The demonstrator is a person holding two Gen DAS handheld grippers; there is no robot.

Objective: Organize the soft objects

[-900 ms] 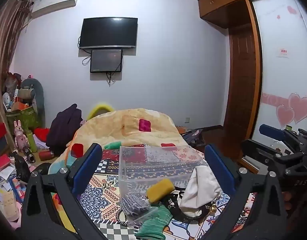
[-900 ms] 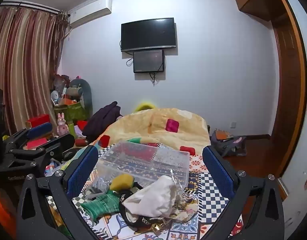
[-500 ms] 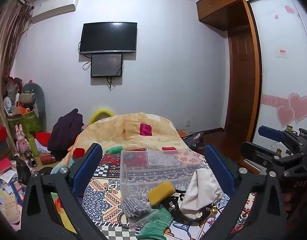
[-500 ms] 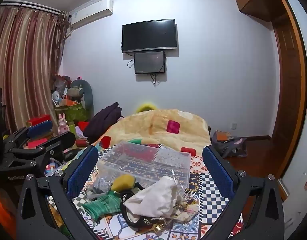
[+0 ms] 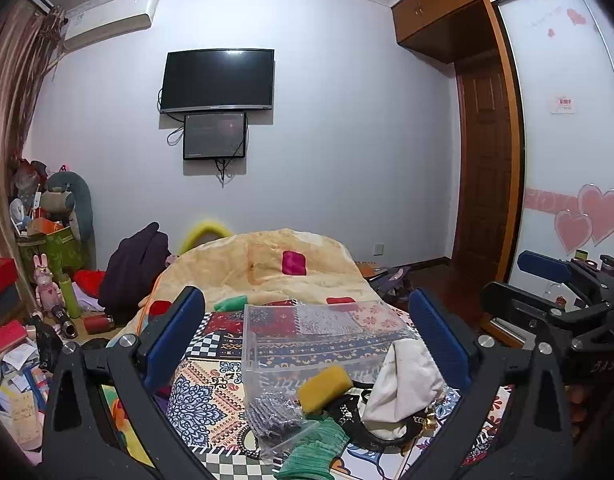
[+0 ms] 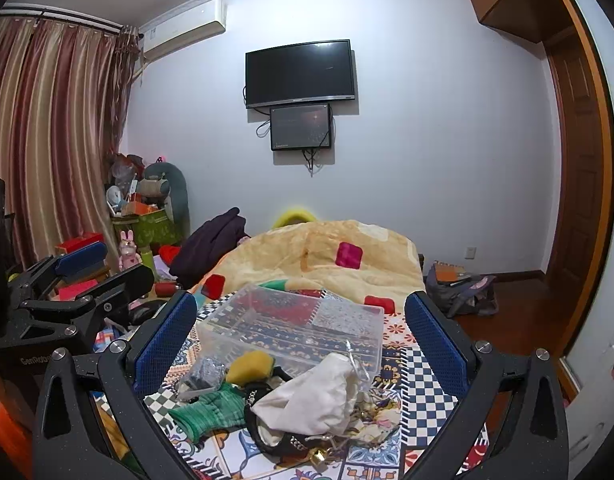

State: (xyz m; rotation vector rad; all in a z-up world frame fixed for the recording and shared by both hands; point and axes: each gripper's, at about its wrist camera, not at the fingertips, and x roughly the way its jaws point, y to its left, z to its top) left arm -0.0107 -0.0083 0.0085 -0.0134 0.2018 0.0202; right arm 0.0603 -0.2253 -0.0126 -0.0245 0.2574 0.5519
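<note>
A clear plastic box [image 5: 319, 336] [image 6: 295, 328] stands on the patterned bedspread [image 5: 211, 384]. In front of it lies a pile: a yellow sponge [image 5: 324, 383] [image 6: 249, 362], a white cloth bag [image 5: 403, 384] [image 6: 319, 394], a green knitted item [image 5: 315, 450] [image 6: 211, 410], a plastic bag of dark bits [image 5: 273, 412] and a black strap [image 6: 259, 420]. My left gripper [image 5: 307, 336] is open and empty, held above the pile. My right gripper [image 6: 303, 332] is open and empty, also above it. Each gripper shows in the other's view, the right one [image 5: 547, 292] and the left one [image 6: 79, 280].
A yellow quilt [image 5: 267, 264] is heaped at the far end of the bed. Clutter, boxes and toys [image 5: 47, 272] fill the floor at left. A bag [image 6: 463, 292] lies on the wooden floor at right, near the wardrobe [image 5: 563, 160]. A TV [image 5: 219, 78] hangs on the wall.
Both views have tilted slightly upward; the pile and box sit a little lower in frame. Nothing on the bed has moved and both grippers stay open.
</note>
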